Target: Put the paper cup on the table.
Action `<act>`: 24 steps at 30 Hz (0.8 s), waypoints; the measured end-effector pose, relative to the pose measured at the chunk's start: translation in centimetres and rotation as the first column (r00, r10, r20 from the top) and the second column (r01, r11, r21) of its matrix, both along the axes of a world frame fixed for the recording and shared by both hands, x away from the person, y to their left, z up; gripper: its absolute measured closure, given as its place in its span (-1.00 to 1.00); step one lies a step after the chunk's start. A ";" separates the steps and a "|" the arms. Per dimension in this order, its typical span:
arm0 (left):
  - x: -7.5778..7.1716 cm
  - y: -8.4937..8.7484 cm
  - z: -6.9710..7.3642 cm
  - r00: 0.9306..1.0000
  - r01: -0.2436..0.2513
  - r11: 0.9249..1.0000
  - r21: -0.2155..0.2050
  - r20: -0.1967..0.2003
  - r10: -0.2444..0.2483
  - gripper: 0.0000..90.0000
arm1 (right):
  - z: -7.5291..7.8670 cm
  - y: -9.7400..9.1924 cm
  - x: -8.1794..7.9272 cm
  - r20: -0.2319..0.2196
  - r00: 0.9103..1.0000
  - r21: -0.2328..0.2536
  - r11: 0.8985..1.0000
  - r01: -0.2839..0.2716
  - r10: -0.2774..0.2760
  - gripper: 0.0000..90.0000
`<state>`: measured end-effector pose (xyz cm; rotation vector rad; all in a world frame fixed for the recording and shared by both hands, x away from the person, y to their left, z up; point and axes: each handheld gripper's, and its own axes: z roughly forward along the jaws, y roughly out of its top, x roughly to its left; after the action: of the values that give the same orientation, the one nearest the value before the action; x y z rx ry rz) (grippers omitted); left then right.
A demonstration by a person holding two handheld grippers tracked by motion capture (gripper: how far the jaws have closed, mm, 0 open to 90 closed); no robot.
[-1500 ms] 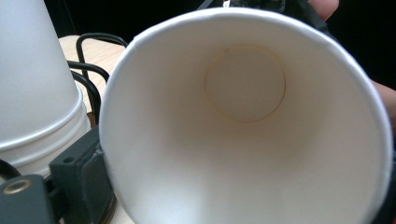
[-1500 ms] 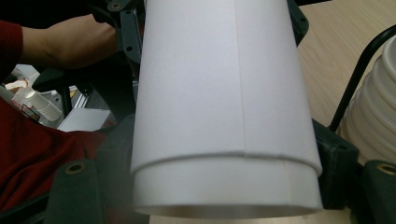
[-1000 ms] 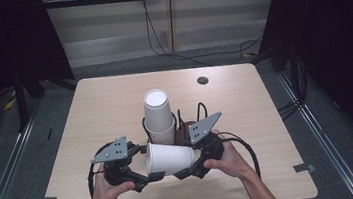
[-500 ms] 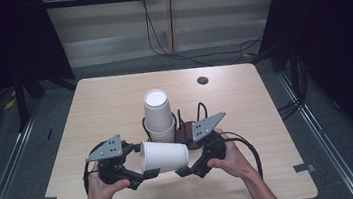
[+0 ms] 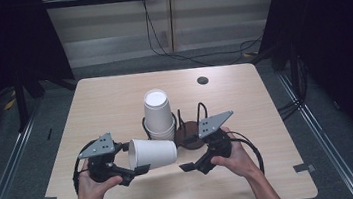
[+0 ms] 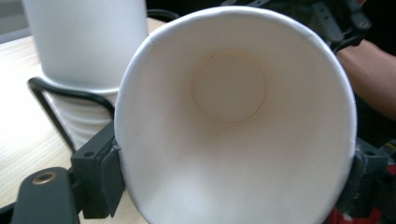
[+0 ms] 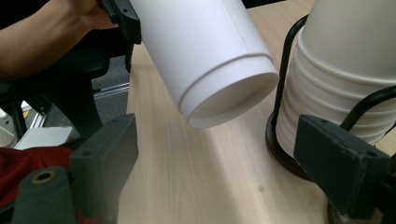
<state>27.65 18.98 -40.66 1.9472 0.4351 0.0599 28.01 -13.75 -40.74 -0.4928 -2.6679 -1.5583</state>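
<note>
Your left hand-held gripper (image 5: 131, 171) is clamped on the rim of a white paper cup (image 5: 153, 153), held sideways above the surface (image 5: 105, 107) (base toward your right hand). Your right hand-held gripper (image 5: 191, 167) stands apart, empty, beside the cup stack (image 5: 158, 111).

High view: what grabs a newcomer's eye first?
A white paper cup lies sideways above the front of the table, its rim end clamped in the left gripper; the left gripper view looks straight into its empty inside. Just behind it, a stack of upturned cups stands in a black wire holder mid-table. The right gripper waits open by the cup's base.
</note>
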 end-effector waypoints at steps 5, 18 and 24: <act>-0.1 0.6 0.0 1.000 -0.015 0.999 0.030 -0.011 0.015 -0.67 | -0.2 -0.1 0.2 0.000 0.999 -0.019 0.999 0.033 -0.033 -0.68; 0.4 3.0 0.7 0.997 -0.075 0.993 0.094 -0.019 0.078 -0.68 | -0.2 -0.6 0.2 0.008 0.997 -0.013 0.997 0.082 -0.081 -0.68; 0.8 4.4 0.9 0.991 -0.118 0.989 0.089 -0.045 0.123 -0.69 | -0.1 -1.0 0.1 0.012 0.994 -0.014 0.994 0.111 -0.111 -0.68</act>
<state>28.47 23.35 -39.78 2.0092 0.5924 0.1093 28.10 -14.71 -40.88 -0.6456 -2.7062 -1.5734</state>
